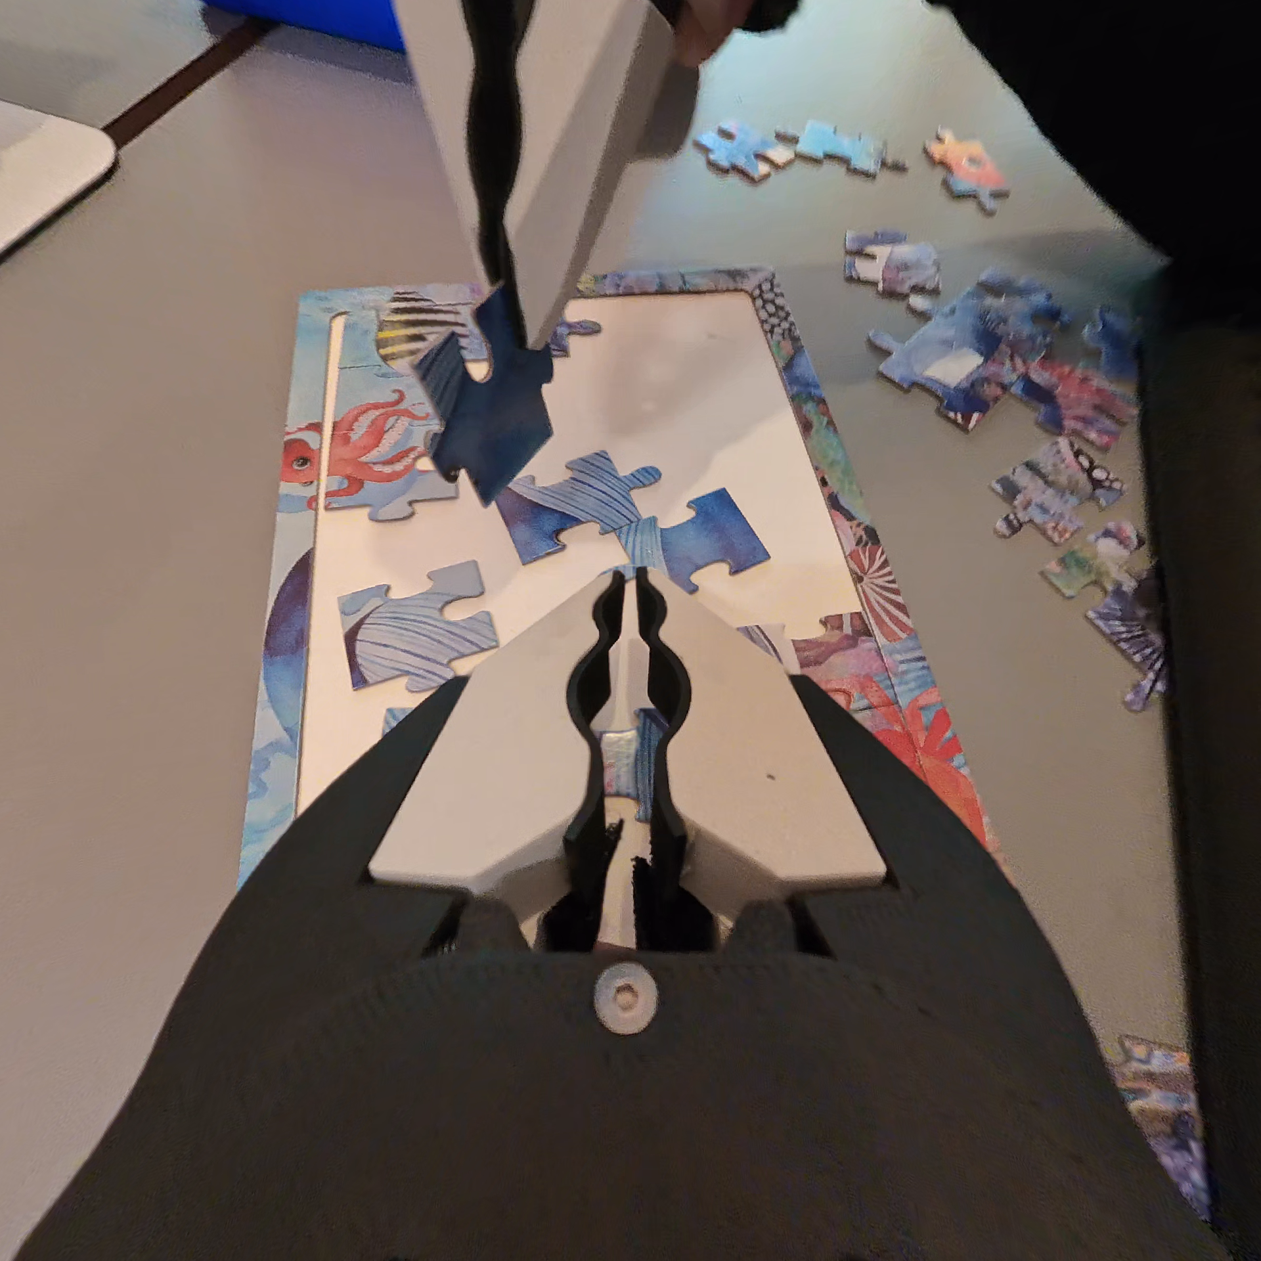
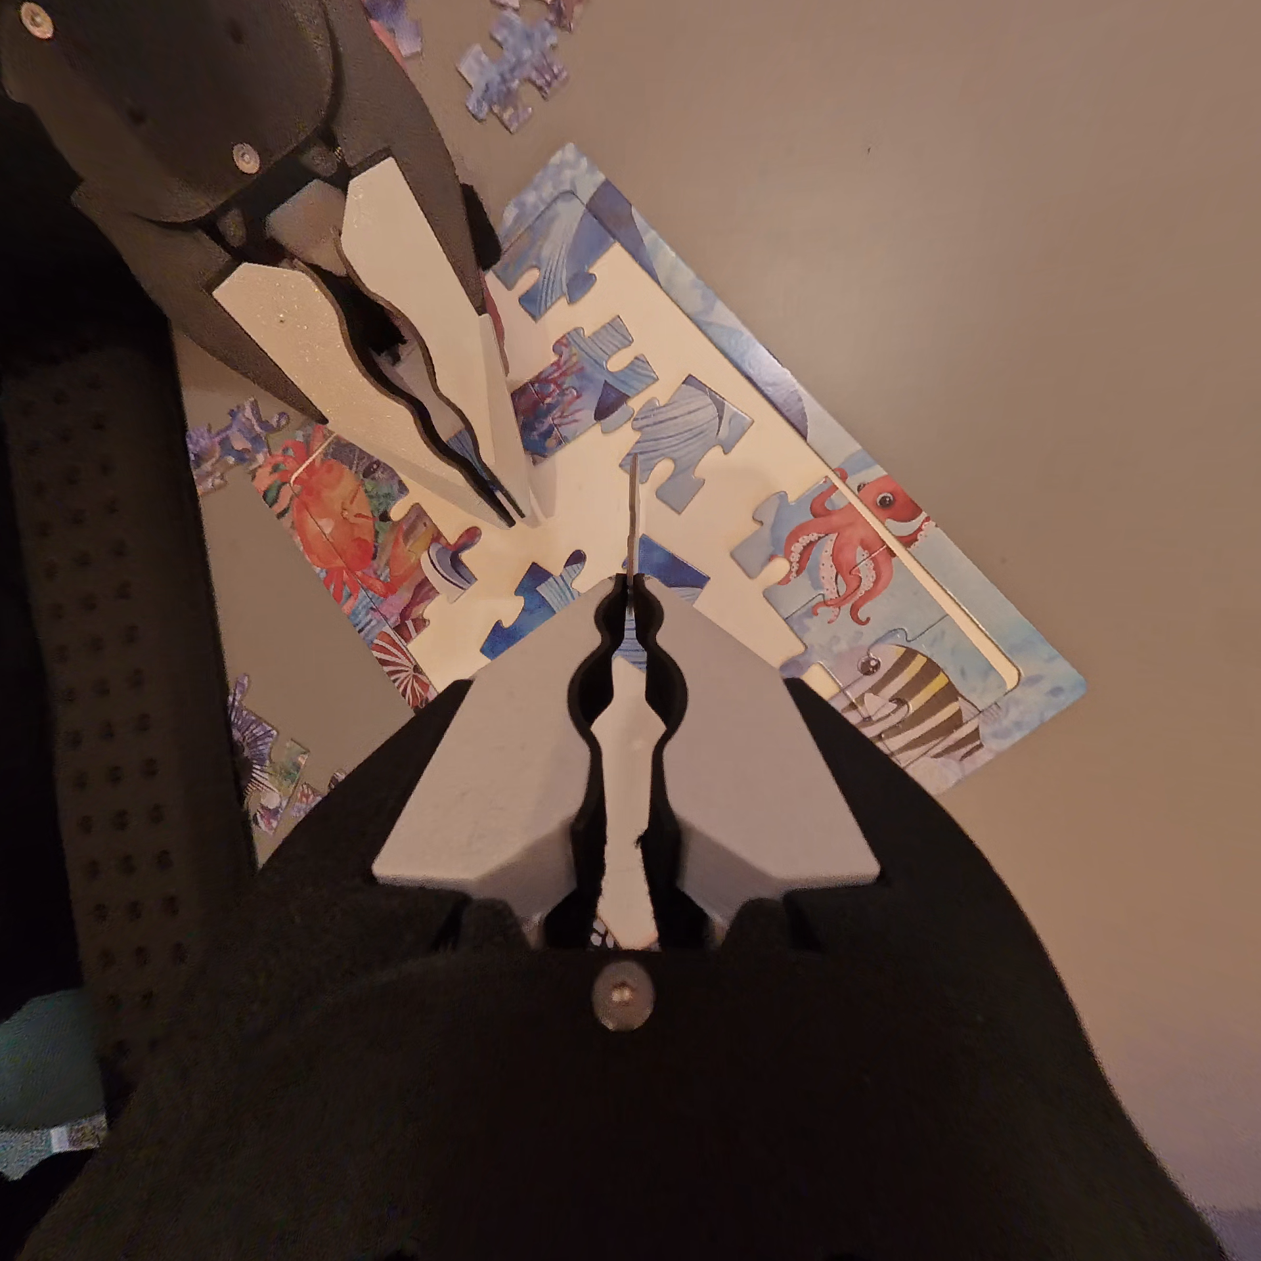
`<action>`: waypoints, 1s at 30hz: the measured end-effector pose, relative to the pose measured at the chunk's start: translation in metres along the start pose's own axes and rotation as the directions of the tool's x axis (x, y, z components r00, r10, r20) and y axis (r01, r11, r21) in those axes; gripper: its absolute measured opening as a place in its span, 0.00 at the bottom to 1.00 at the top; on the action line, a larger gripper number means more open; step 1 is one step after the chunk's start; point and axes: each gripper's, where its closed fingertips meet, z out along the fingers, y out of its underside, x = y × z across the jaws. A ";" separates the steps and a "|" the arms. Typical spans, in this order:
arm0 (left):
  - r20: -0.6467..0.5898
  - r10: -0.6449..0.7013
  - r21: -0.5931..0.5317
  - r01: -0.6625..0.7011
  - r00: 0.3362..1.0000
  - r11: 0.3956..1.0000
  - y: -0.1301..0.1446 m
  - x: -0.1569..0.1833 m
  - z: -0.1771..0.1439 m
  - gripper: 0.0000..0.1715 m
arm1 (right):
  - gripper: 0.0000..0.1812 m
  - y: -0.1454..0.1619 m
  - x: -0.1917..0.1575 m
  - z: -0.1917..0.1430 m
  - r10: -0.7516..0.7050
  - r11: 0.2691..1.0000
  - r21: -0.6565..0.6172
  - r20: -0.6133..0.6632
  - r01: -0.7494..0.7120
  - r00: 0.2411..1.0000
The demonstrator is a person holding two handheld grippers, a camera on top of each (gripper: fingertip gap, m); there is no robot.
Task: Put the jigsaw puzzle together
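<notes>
Jigsaw puzzle tray, a white board with a printed sea-life frame, is laid flat on the grey table, most of its field unfilled. A dark blue piece is clenched by one corner in the right gripper and hung tilted over the tray's far left area, just beside the striped fish and octopus pieces already seated there (probably so its tabs can be matched to that edge before lowering). The left gripper is held low over the tray's middle with its tongs nearly closed on nothing that can be seen, perhaps ready to steady the board or nudge pieces. Three pale striped whale pieces are counted lying loose on the white field. About nine unplaced pieces are scattered off the tray's right edge, though the overlaps make that count uncertain.
</notes>
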 end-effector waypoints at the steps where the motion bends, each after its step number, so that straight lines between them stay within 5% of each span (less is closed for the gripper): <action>1: 0.002 0.026 -0.016 -0.026 1.000 1.000 0.002 0.003 0.004 0.01 | 0.00 0.002 0.000 0.001 -0.003 1.000 -0.010 -0.002 0.003 1.000; 30: 0.121 0.160 -0.160 -0.139 0.980 0.977 0.018 -0.010 0.017 0.05 | 0.05 0.073 -0.010 -0.001 0.013 0.932 -0.361 0.040 0.002 0.999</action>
